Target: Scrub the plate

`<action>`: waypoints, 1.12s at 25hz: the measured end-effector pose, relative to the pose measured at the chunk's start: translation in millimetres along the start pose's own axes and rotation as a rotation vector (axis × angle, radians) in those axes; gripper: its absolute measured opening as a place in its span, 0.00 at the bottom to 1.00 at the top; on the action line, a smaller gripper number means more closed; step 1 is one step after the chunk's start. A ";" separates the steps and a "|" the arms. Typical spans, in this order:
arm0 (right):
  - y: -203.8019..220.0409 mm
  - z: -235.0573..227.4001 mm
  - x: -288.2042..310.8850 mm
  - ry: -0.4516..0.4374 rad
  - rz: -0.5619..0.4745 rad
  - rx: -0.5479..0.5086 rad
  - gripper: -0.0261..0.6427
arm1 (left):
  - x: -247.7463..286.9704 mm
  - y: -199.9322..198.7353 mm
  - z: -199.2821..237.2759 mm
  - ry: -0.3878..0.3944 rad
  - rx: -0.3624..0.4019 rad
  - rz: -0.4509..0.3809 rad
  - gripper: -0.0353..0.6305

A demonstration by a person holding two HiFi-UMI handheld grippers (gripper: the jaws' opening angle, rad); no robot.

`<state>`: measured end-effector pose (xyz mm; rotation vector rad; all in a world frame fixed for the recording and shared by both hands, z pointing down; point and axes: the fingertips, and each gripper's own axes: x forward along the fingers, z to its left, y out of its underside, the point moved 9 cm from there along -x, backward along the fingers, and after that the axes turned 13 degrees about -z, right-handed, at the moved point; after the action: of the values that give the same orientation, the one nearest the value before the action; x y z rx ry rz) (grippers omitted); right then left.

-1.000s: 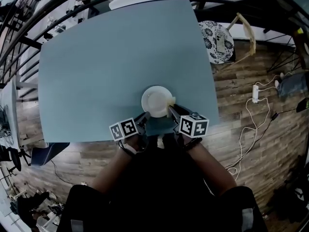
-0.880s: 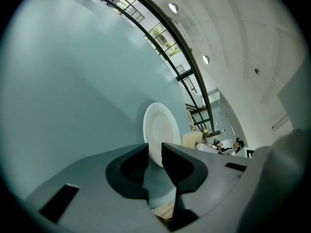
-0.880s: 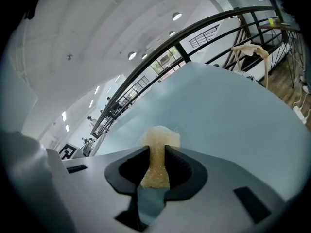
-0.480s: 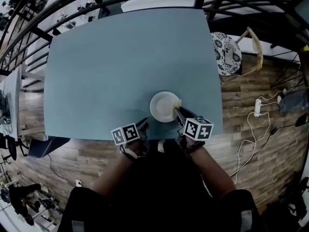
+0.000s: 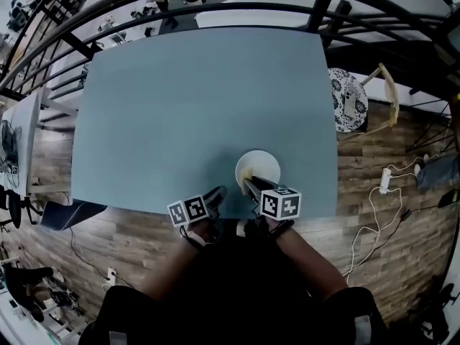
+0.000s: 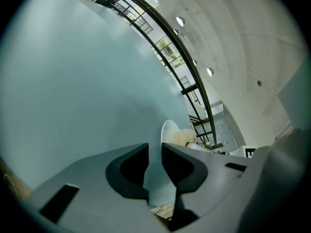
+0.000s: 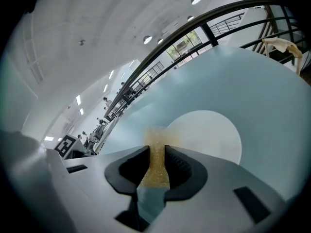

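A round white plate (image 5: 260,167) lies on the blue table (image 5: 180,99) near its front edge. My right gripper (image 5: 248,185) is shut on a yellow sponge (image 7: 156,154), whose tip rests at the plate's near-left rim (image 7: 209,135). My left gripper (image 5: 217,192) sits left of the plate and apart from it. Its jaws stand a narrow gap apart with nothing between them (image 6: 155,152). In the left gripper view, the plate (image 6: 169,129) and the sponge (image 6: 184,137) lie just beyond the jaws to the right.
The table's front edge runs right under both grippers, with wooden floor below. A patterned round stool (image 5: 348,99) stands off the table's right side, and a power strip with cable (image 5: 383,180) lies on the floor. Railings run behind the table.
My left gripper has drawn back from the plate's near-left rim and now sits apart from it. The right gripper has carried the sponge from the plate's right side to its near-left rim.
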<state>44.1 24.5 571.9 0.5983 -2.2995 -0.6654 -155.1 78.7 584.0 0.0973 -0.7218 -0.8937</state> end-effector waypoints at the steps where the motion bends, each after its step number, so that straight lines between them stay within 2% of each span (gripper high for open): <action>1: 1.6 1.1 0.7 0.002 0.006 0.000 0.19 | -0.7 -1.2 0.6 0.000 0.000 0.002 0.19; 5: 2.2 -6.9 -6.6 0.038 -0.009 0.023 0.19 | 2.9 -1.9 -0.9 0.008 0.010 0.022 0.19; 10: -9.7 -29.1 -28.4 0.110 -0.083 0.065 0.19 | 15.1 -0.8 -14.0 0.033 0.053 0.065 0.19; 18: -33.9 -60.1 -71.8 0.195 -0.223 0.127 0.19 | 30.6 -2.8 -47.2 0.074 0.214 0.100 0.19; 24: -50.4 -45.1 -88.0 0.152 -0.274 0.141 0.19 | 14.4 -31.8 -60.6 0.101 0.224 -0.002 0.19; 28: -65.6 -13.9 -94.0 0.095 -0.297 0.052 0.19 | -6.7 -58.0 -68.6 0.125 0.307 -0.085 0.19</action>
<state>132.7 23.9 498.0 0.9883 -2.1649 -0.6990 -155.2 32.1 506.9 0.4555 -0.7376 -0.8447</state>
